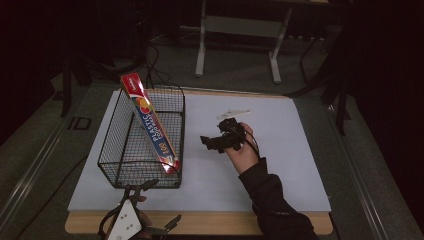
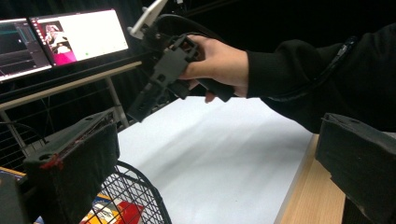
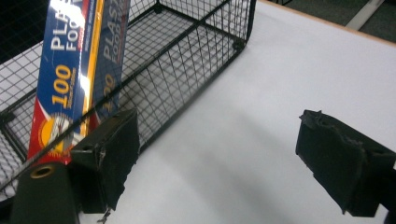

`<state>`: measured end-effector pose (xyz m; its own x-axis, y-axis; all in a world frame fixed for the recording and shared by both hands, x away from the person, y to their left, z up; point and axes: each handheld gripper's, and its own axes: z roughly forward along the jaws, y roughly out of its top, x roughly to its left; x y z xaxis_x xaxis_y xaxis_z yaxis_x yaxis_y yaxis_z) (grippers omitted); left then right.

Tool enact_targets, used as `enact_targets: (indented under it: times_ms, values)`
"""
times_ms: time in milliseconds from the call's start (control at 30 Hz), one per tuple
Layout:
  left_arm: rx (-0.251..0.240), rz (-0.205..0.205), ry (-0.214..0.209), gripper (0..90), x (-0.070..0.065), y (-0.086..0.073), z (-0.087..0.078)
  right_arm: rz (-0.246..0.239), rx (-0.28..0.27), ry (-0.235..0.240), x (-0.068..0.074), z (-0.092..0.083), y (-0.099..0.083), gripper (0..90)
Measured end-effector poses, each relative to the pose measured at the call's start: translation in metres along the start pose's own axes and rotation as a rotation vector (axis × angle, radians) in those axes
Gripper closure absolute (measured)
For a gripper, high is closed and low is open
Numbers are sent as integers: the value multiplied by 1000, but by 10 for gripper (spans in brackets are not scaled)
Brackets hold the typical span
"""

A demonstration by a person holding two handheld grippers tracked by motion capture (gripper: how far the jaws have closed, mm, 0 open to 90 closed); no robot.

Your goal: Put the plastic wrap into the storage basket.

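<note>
Black wire-mesh basket point(image 1: 131, 172) with one long blue-and-red plastic food wrap box point(image 1: 150, 122), on a white-topped table point(image 1: 280, 165).

Item: box stands tilted inside the basket, foot in the corner at 5 o'clock, red top end leaning out over the rim toward 11 o'clock. Right hand-held gripper point(image 1: 216, 141), at 3 o'clock of the basket and apart from it, jaws wide and empty, aimed at the box's lower end. Left hand-held gripper point(image 1: 155, 207) at 6 o'clock by the table edge, jaws spread, empty. Step judged: approach to the box. Next move calls for clearing the basket rim and closing on the box's narrow faces.
</note>
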<state>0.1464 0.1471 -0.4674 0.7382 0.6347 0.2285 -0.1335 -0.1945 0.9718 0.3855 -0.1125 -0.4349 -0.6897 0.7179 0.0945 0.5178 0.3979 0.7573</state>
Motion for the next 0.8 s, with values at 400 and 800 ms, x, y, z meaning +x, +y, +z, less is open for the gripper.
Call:
enact_targets:
  times_ms: [400,800]
  values:
    - [3,3,3,2,0,0,0,9,9,-1,-15,-17,-36,134]
    - [4,4,6,2,0,0,1,42,34,10,-23,-31,-68,133]
